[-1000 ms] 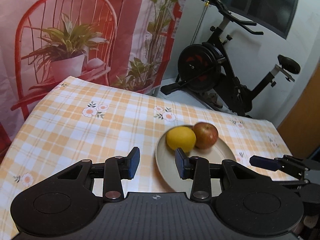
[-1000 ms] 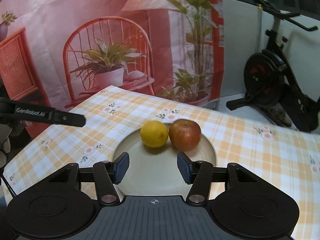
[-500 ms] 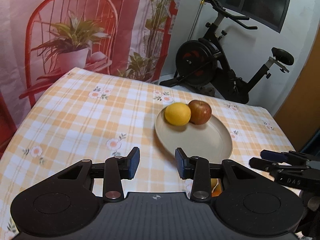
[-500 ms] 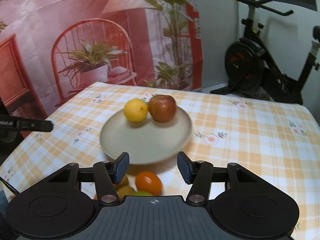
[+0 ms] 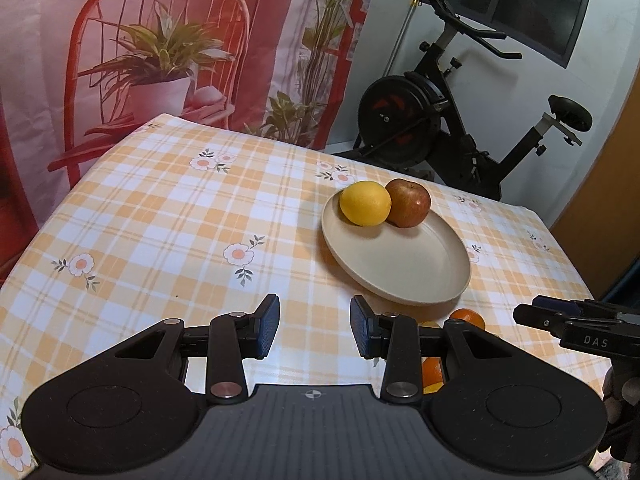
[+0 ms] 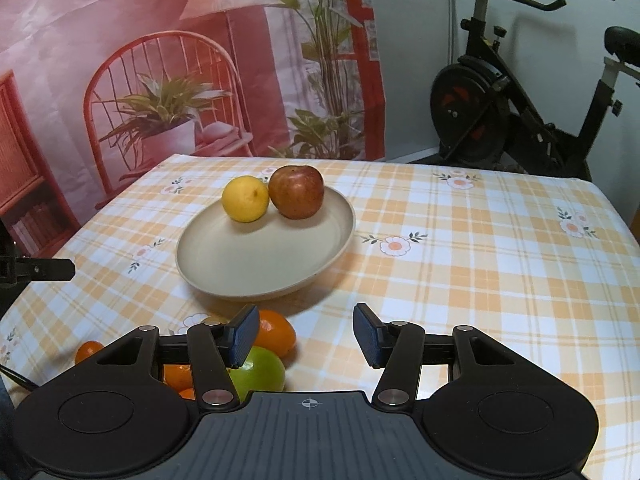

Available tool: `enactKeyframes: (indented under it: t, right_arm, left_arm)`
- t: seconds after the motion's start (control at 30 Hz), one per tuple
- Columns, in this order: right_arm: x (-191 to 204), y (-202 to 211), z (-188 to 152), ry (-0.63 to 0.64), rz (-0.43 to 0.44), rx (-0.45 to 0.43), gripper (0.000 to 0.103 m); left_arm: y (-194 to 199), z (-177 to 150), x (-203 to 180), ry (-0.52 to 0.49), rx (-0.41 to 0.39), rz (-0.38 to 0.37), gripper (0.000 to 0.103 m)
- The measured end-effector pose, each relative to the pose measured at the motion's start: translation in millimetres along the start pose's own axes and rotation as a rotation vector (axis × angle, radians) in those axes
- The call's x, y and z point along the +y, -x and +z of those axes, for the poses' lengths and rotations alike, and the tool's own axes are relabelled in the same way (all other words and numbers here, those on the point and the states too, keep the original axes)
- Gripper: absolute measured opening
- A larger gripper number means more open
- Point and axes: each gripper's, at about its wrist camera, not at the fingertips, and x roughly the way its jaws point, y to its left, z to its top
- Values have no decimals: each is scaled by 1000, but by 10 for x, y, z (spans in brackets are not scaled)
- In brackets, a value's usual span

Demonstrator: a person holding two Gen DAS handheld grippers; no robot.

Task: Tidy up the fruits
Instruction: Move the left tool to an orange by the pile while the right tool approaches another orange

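Fruit sits in two spots on my table (image 6: 480, 248), which has an orange and white checked cloth with little flowers on it. Two pieces are on the round cream plate (image 6: 240, 276): a yellow lemon (image 6: 245, 199) and a red-brown apple (image 6: 296, 192). They touch each other at the far side of the plate. The lemon is smooth and bright, with a tiny dark dot on its skin. The apple is shiny, dark red with some yellow patches, and its dimple points up.

More fruit lies on the cloth, just in front of the plate and close to me. From the right camera I see an orange fruit (image 6: 276, 334) and a green apple (image 6: 258, 374) touching it. A smaller orange piece (image 6: 89, 351) lies off to the left, and more orange pieces (image 6: 178, 378) peek out from behind my tool, so I can't count them well.

My right gripper (image 6: 306, 336) is open, with nothing between its blue pads. Its left pad (image 6: 244, 334) is in front of the orange fruit and the green apple, but I can't tell if it touches them. My left gripper (image 5: 314, 332) is open too, a bit less wide, and holds nothing. It hangs over bare cloth beside the plate.
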Motion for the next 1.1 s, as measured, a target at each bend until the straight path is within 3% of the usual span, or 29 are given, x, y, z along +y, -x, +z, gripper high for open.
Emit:
enactKeyframes:
  t: [0.4,0.77,1.1]
  right_arm:
    - [-16,18,-44,-6,1,18,47]
    - [18,22,-105,-16,9,9,47]
    - [50,40,-130,-23,22,-4,47]
  left_arm:
    - [15,-81,-5,-18,10,-7,42]
    - [-24,-307,-8,-37,100,-56,47]
    - [-86,-419,-51,-72,132,-51,48]
